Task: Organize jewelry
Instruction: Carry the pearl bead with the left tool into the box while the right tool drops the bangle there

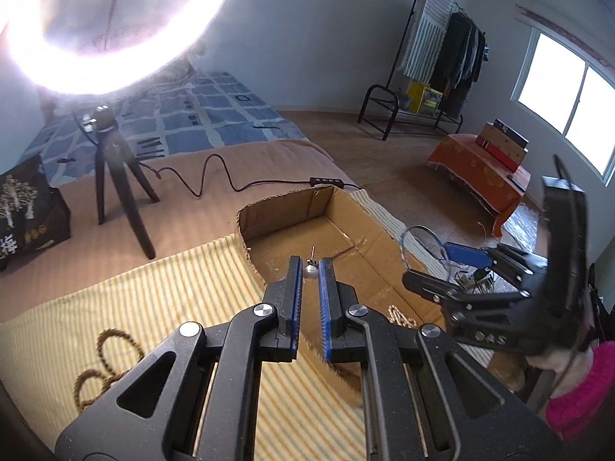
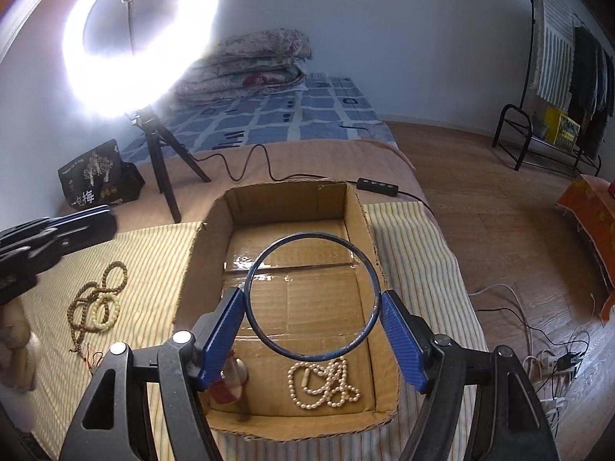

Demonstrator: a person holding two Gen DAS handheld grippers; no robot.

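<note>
My left gripper (image 1: 310, 269) is shut on a small pearl stud earring (image 1: 310, 272), its post pointing up, held over the near left edge of an open cardboard box (image 1: 282, 213). My right gripper (image 2: 313, 307) is shut on a thin blue bangle (image 2: 265, 257), which spans the wide gap between the blue pads (image 2: 221, 330) above the box (image 2: 357, 223). Inside the box lie a pearl necklace (image 2: 323, 386) and a red and white piece (image 2: 230, 384). The right gripper (image 1: 467, 259) with the bangle also shows at the right of the left wrist view.
Brown bead strands and a cream bracelet (image 2: 98, 301) lie on the striped cloth (image 2: 153, 253) left of the box. A lit ring light on a tripod (image 2: 161, 161) and its cable stand behind. A dark bag (image 2: 96, 180) sits at the back left. Floor drops off to the right.
</note>
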